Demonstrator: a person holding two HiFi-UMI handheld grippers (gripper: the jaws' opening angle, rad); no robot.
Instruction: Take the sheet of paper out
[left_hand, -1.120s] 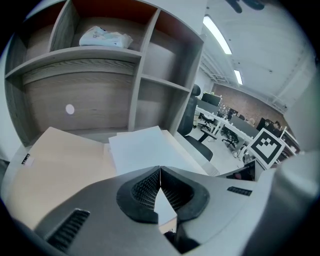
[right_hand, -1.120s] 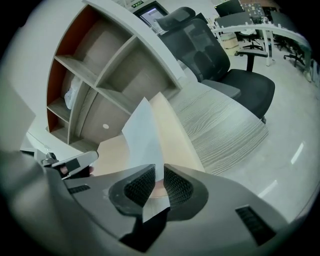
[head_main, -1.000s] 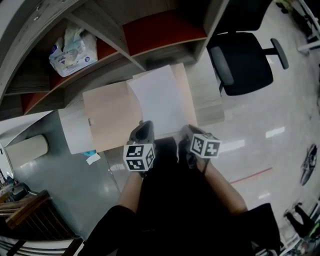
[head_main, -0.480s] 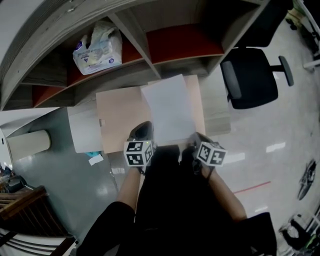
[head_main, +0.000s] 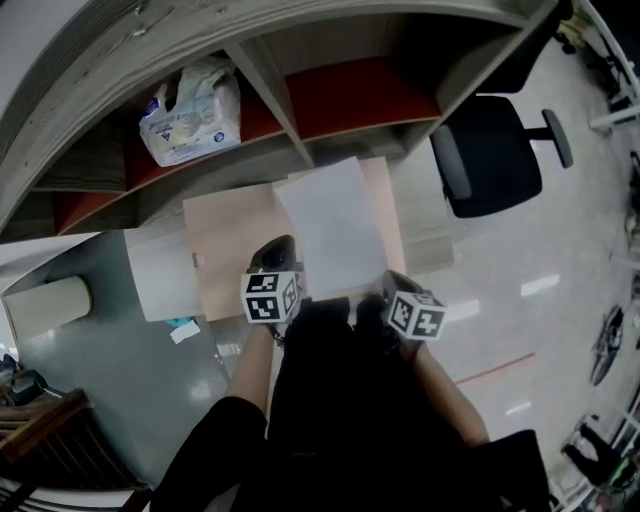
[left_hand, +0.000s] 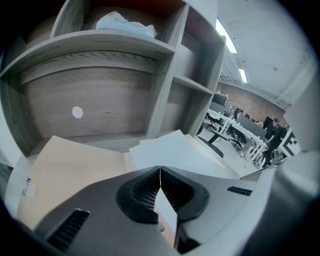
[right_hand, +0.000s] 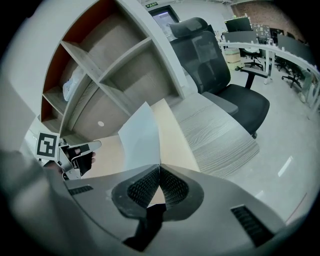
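Observation:
A white sheet of paper (head_main: 335, 225) lies askew on an open tan folder (head_main: 230, 240) on the desk. My right gripper (head_main: 384, 279) is at the sheet's near right corner. In the right gripper view its jaws (right_hand: 160, 166) are shut on that corner, and the sheet (right_hand: 140, 137) curls up from the tips. My left gripper (head_main: 281, 249) is shut, its tips at the sheet's left edge over the folder. The left gripper view (left_hand: 160, 169) does not show whether the tips pinch the sheet (left_hand: 180, 150).
A shelf unit stands behind the desk, with a pack of tissues (head_main: 190, 105) in one bay. A black office chair (head_main: 490, 150) is at the right. A white flap (head_main: 160, 275) sticks out left of the folder. Grey wood desk (head_main: 425, 215) shows right of it.
My left gripper has slid farther onto the folder, along the sheet's left edge. The right gripper has stayed at the near right corner. Sheet and folder lie as before.

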